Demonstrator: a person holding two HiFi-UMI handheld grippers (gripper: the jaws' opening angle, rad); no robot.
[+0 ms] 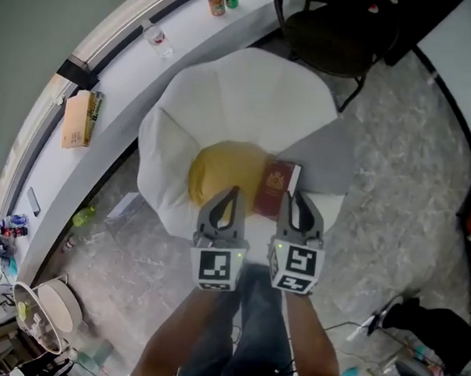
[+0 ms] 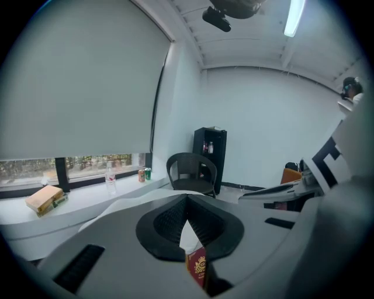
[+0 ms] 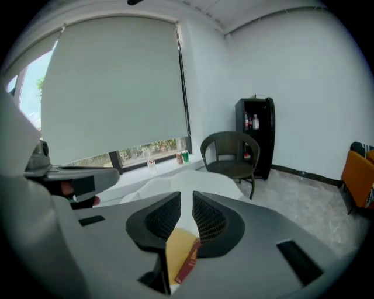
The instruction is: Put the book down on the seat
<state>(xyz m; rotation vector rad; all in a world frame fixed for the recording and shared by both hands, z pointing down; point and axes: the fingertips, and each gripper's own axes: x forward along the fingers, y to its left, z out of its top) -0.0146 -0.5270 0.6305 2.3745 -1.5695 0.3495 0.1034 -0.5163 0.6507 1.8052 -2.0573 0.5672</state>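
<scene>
A red book [image 1: 274,188] with a gold emblem lies on the white seat [image 1: 251,95], right beside a yellow cushion [image 1: 224,172]. Both grippers hang above the seat's near edge, close to the person's body and apart from the book. My left gripper [image 1: 233,193] has its fingertips together with nothing held; through it, in the left gripper view, the book [image 2: 198,267] shows far below. My right gripper [image 1: 295,197] keeps a narrow gap between its jaws, and that gap is empty. In the right gripper view the book [image 3: 187,264] and the cushion [image 3: 177,251] appear beneath the jaws.
A black wicker chair [image 1: 337,29] stands just behind the seat. The window sill [image 1: 106,76] carries two cans [image 1: 223,0], a bottle [image 1: 156,37] and a yellow box [image 1: 80,118]. A fan [image 1: 43,310] and clutter sit on the floor at left; a black cabinet [image 2: 209,155] is by the far wall.
</scene>
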